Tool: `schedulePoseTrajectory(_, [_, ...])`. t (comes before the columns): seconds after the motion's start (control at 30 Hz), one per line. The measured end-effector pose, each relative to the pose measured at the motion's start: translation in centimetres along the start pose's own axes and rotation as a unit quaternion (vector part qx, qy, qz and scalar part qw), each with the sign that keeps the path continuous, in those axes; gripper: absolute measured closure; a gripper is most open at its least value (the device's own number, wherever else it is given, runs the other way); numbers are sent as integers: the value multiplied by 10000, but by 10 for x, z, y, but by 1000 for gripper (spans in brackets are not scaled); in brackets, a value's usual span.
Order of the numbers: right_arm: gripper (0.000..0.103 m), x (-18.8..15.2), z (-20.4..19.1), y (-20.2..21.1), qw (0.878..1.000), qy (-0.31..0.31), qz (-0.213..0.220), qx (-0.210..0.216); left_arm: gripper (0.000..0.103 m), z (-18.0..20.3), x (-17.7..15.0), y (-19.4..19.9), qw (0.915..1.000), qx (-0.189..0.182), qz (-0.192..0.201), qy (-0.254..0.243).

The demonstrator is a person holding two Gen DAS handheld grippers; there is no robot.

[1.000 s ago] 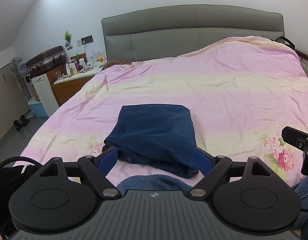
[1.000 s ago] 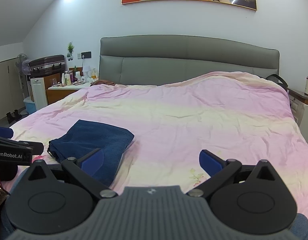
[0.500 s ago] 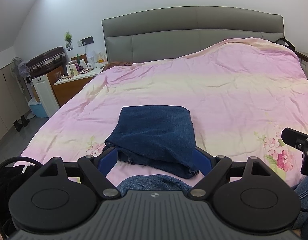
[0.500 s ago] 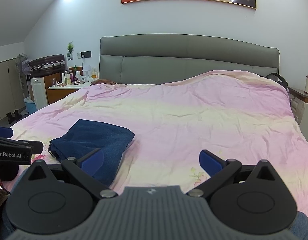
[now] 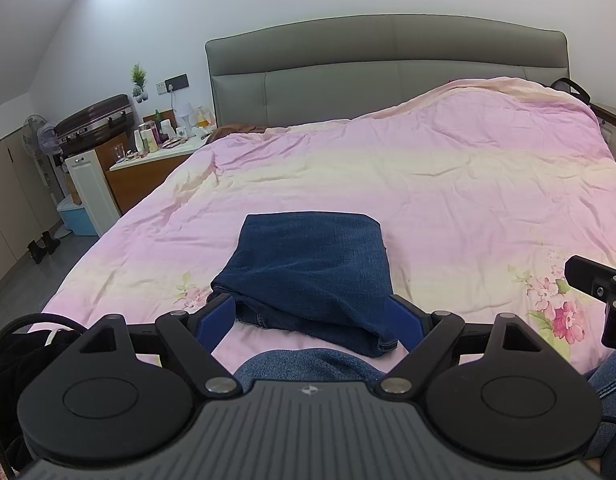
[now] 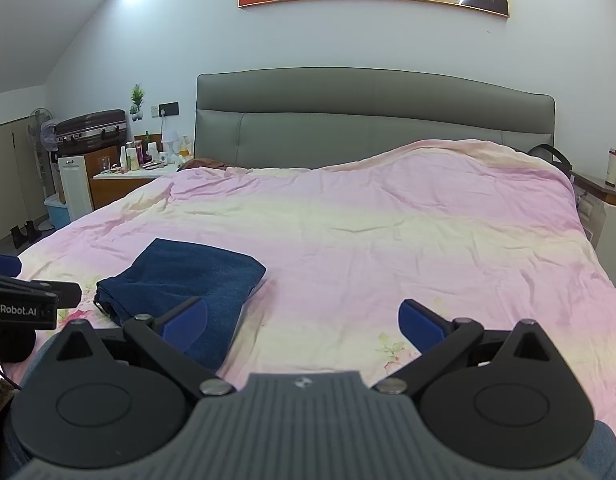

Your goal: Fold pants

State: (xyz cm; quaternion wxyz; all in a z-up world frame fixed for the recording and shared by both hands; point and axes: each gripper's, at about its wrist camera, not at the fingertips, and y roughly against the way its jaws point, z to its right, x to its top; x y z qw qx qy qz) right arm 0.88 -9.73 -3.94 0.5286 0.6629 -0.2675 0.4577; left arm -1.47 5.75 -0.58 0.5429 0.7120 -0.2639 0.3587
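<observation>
Dark blue denim pants [image 5: 311,272] lie folded into a compact rectangle on the pink bedspread [image 5: 447,184], near the bed's front edge. They also show in the right wrist view [image 6: 188,280] at lower left. My left gripper [image 5: 313,320] is open and empty, its blue pads either side of the bundle's near end, held just short of it. My right gripper [image 6: 304,322] is open and empty, to the right of the pants over bare bedspread [image 6: 387,240]. Its body shows in the left wrist view [image 5: 599,296] at the right edge.
A grey headboard [image 6: 367,132] stands at the back. A nightstand [image 5: 156,164] crowded with bottles and a suitcase [image 5: 94,124] are at the left, a side table with a cup [image 6: 613,166] at the right. The person's jeans-clad knee [image 5: 304,364] is below the left gripper.
Both grippers have tilted slightly downward, so the scene sits a little higher in the views. The pants have not moved and both grippers stay open.
</observation>
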Motion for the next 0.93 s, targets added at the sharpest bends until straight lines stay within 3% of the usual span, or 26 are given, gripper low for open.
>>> schedulePoseTrajectory(0.93, [5, -2, -1, 1, 10000, -70, -52, 25, 4, -1, 0, 7, 9999, -81, 65, -29])
